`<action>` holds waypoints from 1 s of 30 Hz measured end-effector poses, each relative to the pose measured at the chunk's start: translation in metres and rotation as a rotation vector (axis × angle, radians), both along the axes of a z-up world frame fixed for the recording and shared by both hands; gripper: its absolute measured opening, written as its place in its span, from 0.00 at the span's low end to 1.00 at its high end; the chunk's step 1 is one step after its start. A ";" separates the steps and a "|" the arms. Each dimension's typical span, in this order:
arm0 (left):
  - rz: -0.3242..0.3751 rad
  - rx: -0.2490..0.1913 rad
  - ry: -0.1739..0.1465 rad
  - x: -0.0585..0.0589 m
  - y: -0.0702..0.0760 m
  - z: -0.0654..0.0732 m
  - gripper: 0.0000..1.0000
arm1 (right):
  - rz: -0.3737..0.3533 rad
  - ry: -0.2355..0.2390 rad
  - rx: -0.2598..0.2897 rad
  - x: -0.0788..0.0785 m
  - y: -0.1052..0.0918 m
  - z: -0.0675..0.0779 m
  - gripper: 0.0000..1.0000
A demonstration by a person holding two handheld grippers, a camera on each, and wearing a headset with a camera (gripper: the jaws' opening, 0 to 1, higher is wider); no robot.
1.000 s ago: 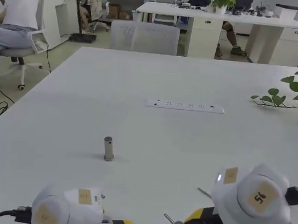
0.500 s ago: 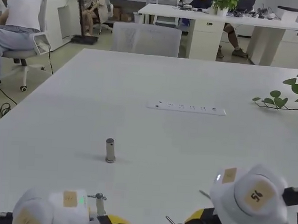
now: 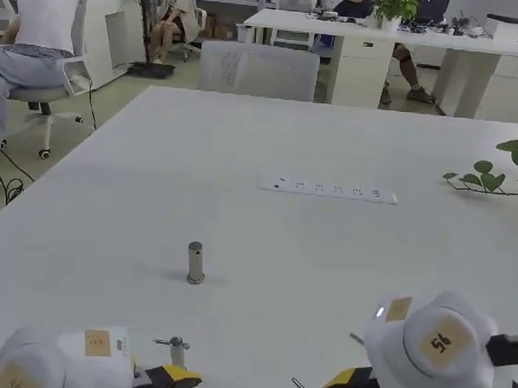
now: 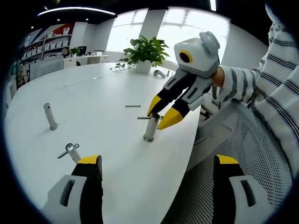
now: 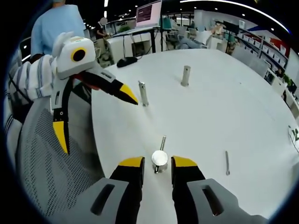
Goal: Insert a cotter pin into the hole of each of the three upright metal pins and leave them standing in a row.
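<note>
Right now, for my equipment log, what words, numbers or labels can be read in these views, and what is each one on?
"56" (or "95" if read the other way up): round orange sticker on the right gripper.
Too blurred to read: the digits on the pale round sticker on the left gripper.
Too small to read: the markings on the power strip.
Too small to read: the screen text on the monitor.

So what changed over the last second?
Left gripper drew back leftward, jaws open, off the left pin with its cotter in. Right gripper stayed around the right pin; far pin stayed put.
</note>
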State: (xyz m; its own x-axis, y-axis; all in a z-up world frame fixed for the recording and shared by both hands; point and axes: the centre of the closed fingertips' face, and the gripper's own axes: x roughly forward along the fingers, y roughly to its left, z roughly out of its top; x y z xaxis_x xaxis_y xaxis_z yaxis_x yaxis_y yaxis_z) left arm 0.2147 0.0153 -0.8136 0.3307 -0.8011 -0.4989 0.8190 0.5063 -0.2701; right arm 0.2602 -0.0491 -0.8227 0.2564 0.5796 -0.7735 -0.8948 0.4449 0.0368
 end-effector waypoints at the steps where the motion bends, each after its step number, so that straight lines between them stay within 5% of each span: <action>1: 0.005 -0.003 0.003 0.000 0.001 0.000 0.99 | -0.002 0.000 0.000 0.000 0.000 0.000 0.24; 13: 0.004 0.032 0.020 -0.001 0.004 -0.002 0.99 | -0.032 0.007 0.005 0.001 -0.002 -0.003 0.23; 30: 0.036 0.005 0.018 0.004 0.004 0.003 0.97 | -0.061 0.014 0.023 0.003 0.001 -0.007 0.18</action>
State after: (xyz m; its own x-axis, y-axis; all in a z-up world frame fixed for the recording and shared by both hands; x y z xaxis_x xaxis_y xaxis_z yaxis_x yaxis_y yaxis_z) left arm 0.2183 0.0188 -0.8110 0.3501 -0.7866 -0.5086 0.7956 0.5363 -0.2818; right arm 0.2634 -0.0482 -0.8293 0.2812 0.5805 -0.7641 -0.8653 0.4977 0.0596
